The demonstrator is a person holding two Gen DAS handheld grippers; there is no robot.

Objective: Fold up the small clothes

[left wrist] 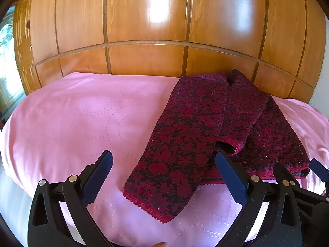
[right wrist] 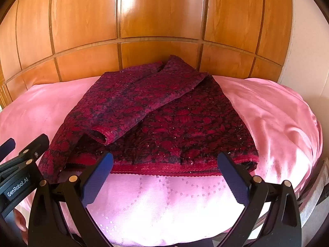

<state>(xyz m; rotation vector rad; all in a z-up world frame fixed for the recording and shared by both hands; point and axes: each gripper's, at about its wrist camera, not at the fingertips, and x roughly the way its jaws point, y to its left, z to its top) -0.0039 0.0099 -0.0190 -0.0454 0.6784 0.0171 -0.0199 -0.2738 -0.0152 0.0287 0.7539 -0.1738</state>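
I have both tongs spread wide and holding nothing, hovering just short of the near edge of the garment. The dark red floral sweater (right wrist: 164, 119) lies on the pink bedspread (right wrist: 164, 201), toward the wooden wardrobe (right wrist: 160, 16) at the far side of the bed. Seen from my right tongs (right wrist: 164, 177), its ribbed hem runs straight across at twelve o'clock, just beyond the fingertips. One sleeve (right wrist: 131, 111) is already laid diagonally over the body, its cuff pointing toward ten o'clock. The other sleeve (left wrist: 170, 164) sticks out off the left side of the body; from my left tongs (left wrist: 164, 177) it lies dead ahead at twelve o'clock, cuff end nearest me.

So I judge the sleeve-folding step to be half done: one sleeve in, one still out. The next move falls to my left tongs: come down on the cuff of that loose sleeve, pinch only its layers and not the bedspread beneath, then lift and carry it toward two o'clock across the body. My right tongs (left wrist: 316, 170), which show at the left view's three o'clock edge, can pin the hem so the body does not drag. The knit looks thick and slack, so I expect it to sag.
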